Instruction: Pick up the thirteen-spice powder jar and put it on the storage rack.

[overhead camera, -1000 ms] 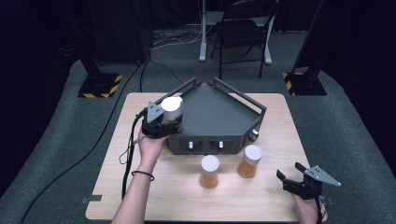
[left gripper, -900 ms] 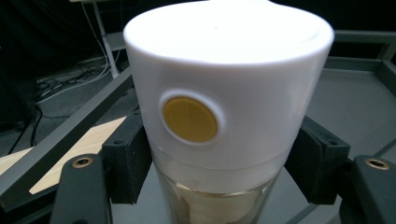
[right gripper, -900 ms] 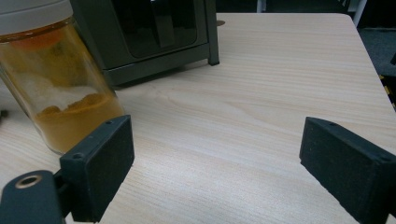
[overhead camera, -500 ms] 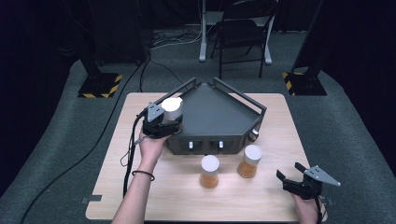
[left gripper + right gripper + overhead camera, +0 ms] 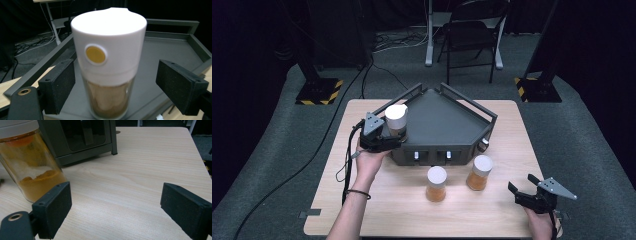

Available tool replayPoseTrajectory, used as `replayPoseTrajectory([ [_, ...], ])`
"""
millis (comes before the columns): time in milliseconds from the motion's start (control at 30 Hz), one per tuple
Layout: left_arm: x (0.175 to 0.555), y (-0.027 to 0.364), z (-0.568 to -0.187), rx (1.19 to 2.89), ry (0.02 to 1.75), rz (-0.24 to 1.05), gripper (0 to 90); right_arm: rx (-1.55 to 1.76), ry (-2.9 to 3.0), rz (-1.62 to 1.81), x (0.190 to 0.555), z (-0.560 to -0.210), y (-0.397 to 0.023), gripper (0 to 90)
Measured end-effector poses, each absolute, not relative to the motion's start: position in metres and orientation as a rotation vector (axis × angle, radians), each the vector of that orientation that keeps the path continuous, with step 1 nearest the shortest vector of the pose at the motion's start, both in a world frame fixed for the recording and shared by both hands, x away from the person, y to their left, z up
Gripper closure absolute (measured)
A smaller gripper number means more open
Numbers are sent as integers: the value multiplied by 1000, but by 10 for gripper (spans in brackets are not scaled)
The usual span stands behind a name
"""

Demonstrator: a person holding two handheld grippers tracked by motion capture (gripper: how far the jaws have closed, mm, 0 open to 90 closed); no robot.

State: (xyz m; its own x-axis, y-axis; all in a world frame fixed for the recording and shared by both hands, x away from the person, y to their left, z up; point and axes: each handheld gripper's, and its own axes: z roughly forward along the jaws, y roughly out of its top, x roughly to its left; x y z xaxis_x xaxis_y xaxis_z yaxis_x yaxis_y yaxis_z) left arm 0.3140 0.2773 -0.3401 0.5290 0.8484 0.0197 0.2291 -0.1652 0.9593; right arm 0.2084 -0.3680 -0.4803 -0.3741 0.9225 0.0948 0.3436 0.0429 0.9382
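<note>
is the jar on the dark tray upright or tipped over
Upright. The jar stands on its base on the tray, white lid on top, between the left gripper pads, which have just been opening.

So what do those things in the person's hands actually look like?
Each gripper, left gripper and right gripper, is a black handheld tool with two flat, foam-faced black jaws and a grey three-cornered plate on top. A black cable trails from the left one. The left wrist wears a thin dark band; forearms are bare.

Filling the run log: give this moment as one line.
left gripper: fingers just opened, off spice jar | jar: upright on grey tray | right gripper: open, idle
</note>
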Motion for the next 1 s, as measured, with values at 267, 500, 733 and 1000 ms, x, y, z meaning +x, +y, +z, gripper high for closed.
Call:
replayPoseTrajectory([
  [267,297,289,-353,1691,911,735,159,1276,1764,1330,208,-480,-368,92],
  [500,279,303,-367,1704,905,767,155,1278,1764,1330,208,-480,-368,92],
  [733,265,319,-386,1702,928,760,137,1278,1761,1329,207,-480,-367,92],
  [1000,249,330,-407,1710,939,769,102,1279,1760,1329,207,-480,-367,92],
])
